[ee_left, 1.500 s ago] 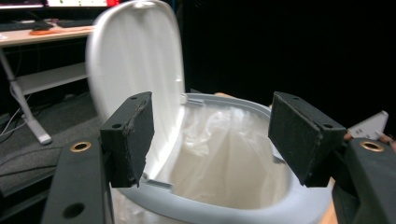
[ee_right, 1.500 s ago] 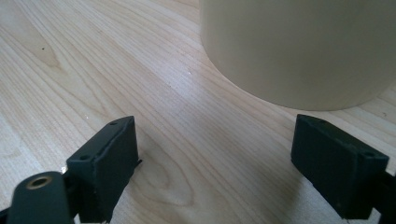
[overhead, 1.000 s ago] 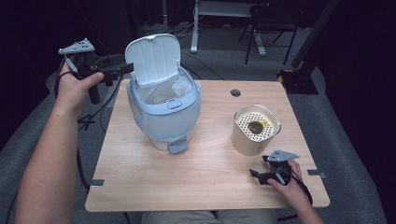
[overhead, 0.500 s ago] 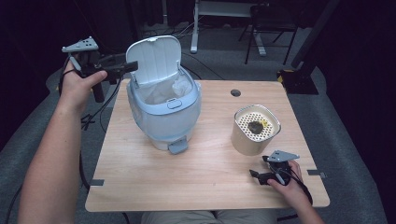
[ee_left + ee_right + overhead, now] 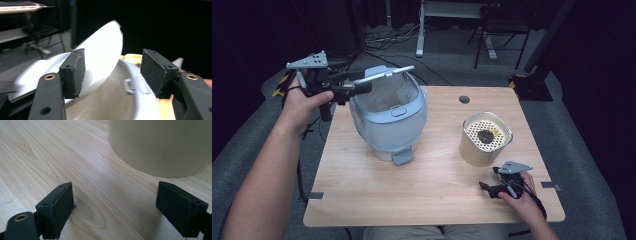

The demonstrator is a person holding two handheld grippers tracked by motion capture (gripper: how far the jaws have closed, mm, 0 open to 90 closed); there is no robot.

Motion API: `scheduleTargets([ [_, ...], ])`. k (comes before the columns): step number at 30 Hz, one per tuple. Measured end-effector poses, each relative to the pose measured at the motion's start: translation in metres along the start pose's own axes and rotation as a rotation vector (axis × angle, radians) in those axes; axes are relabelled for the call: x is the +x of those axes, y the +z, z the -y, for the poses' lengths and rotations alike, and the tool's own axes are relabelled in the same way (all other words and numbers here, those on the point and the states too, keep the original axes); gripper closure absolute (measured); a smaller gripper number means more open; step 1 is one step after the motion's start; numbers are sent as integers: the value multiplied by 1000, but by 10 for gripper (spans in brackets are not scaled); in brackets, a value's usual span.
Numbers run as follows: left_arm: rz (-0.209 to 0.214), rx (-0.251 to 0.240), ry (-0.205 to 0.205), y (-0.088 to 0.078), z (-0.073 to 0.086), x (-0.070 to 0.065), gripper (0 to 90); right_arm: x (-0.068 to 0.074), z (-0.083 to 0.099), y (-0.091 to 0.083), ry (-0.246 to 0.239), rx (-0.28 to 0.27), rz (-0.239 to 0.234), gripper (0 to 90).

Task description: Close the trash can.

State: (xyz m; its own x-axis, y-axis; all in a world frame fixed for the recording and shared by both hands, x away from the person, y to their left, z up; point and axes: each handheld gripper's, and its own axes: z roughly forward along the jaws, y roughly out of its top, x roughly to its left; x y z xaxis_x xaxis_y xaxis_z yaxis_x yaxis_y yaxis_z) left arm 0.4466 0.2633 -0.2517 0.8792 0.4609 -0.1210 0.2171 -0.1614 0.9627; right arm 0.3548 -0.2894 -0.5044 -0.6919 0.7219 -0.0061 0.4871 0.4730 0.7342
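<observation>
At upper left, the left gripper (image 5: 362, 86), jaws apart, sits beside the bin (image 5: 388, 125)'s half-lowered lid (image 5: 384, 76); the right gripper (image 5: 492, 184), also apart, rests lower right.

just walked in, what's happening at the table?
A person is working a light blue lidded bin with the left gripper. Its jaws are open around the edge of the white lid, which sits roughly halfway down over the bin's opening. The right gripper rests open on the wooden table near the front edge, just in front of a beige canister with a perforated top, touching nothing.
</observation>
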Motion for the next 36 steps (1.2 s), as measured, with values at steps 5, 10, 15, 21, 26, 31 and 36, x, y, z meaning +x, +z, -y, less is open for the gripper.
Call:
scheduleTargets([
  [5, 29, 67, 24, 14, 4, -14, 376, 0, 0, 0, -2, 1, -2, 150],
  [10, 40, 92, 35, 25, 7, -19, 376, 0, 0, 0, -3, 1, -2, 150],
  [15, 60, 113, 32, 35, 13, -22, 386, 1, 0, 0, -5, 1, -4, 149],
  [21, 82, 137, 30, 49, 16, -27, 427, 1, 0, 0, -5, 1, -4, 149],
  [26, 72, 179, 24, 58, 19, -26, 458, 1, 0, 0, -5, 1, -5, 150],
  [31, 51, 189, 3, 61, 18, -25, 487, 1, 0, 0, -5, 1, -5, 150],
  [36, 6, 189, 2, 61, 17, -19, 516, 1, 0, 0, -7, 0, -6, 149],
])
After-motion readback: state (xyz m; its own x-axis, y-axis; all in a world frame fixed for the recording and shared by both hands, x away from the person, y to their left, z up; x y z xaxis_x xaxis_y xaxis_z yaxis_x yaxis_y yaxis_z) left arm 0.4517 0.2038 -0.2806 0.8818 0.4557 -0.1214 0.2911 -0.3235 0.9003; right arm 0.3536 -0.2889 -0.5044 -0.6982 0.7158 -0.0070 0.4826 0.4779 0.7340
